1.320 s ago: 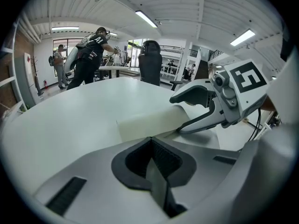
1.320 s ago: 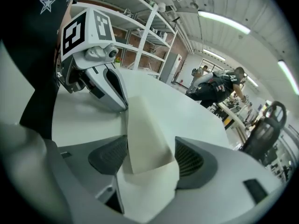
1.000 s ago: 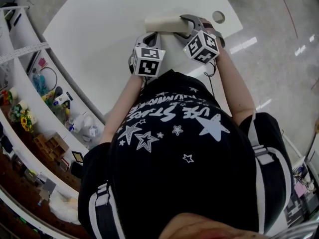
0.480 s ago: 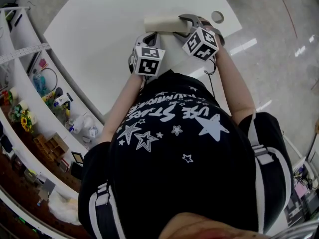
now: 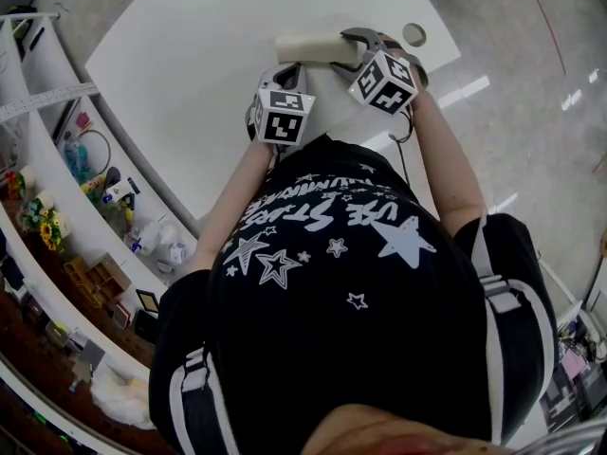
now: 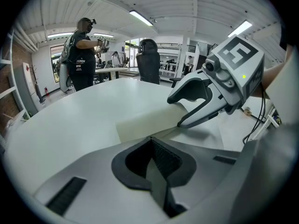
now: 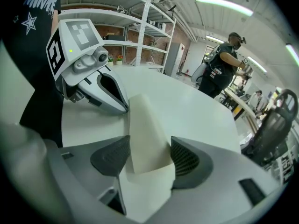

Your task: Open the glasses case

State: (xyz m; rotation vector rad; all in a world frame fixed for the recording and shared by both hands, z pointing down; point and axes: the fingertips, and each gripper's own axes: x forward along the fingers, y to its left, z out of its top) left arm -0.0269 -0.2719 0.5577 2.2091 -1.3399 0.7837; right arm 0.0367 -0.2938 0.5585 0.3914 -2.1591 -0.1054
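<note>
Cream glasses case (image 5: 308,45), lying on white desk (image 5: 190,55); right tongs (image 7: 149,158) pinch its right end; left tongs (image 6: 150,141) pressed together at its near edge.

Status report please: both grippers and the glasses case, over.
Right gripper shut on end of cream oblong glasses case. Left gripper shut, tips against its side. Case looks closed, on white table; nothing blocking.

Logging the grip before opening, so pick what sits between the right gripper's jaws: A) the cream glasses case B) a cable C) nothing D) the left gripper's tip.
A: its own view shows the glasses case between the pads of the right gripper, both pressing its sides.
</note>
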